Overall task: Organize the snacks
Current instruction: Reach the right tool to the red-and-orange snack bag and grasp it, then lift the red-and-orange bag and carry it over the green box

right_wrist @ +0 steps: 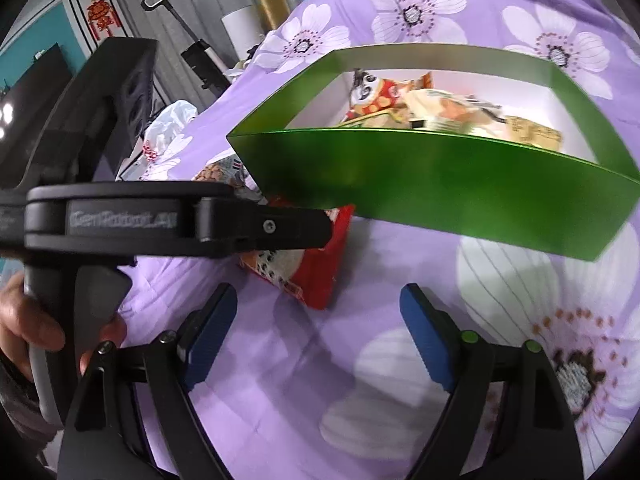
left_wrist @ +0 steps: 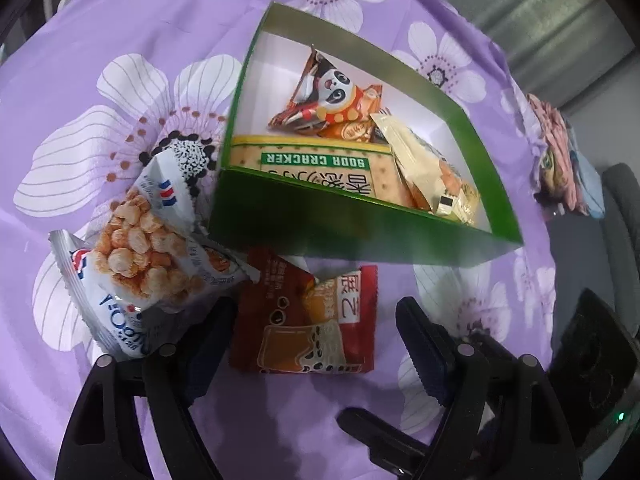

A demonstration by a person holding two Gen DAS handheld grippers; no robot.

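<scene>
- The left gripper (left_wrist: 316, 340) has its jaws spread wide. A red snack pack (left_wrist: 308, 316) lies flat between them on the purple flowered cloth (left_wrist: 100, 40). The pads are not pressing on it.
- Just left of the red pack, at the lower left of the left wrist view, sits a white pack of round puffs (left_wrist: 140, 248). It leans on the left finger (left_wrist: 212, 340).
- Above both packs is a green box (left_wrist: 360, 224) with a white inside. Its near wall touches the top of the red pack.
- In the box lie a soda cracker pack (left_wrist: 320, 172), a panda pack (left_wrist: 332, 96) and a gold pack (left_wrist: 432, 168).
- The right gripper (right_wrist: 318, 328) also has its jaws spread wide, with only cloth between them.
- In the right wrist view the green box (right_wrist: 440, 192) fills the upper middle. The red pack (right_wrist: 320, 268) peeks out under its left corner.
- The left gripper's black body (right_wrist: 160, 220) crosses the left side, with a hand (right_wrist: 36, 328) on its handle at the lower left.
</scene>
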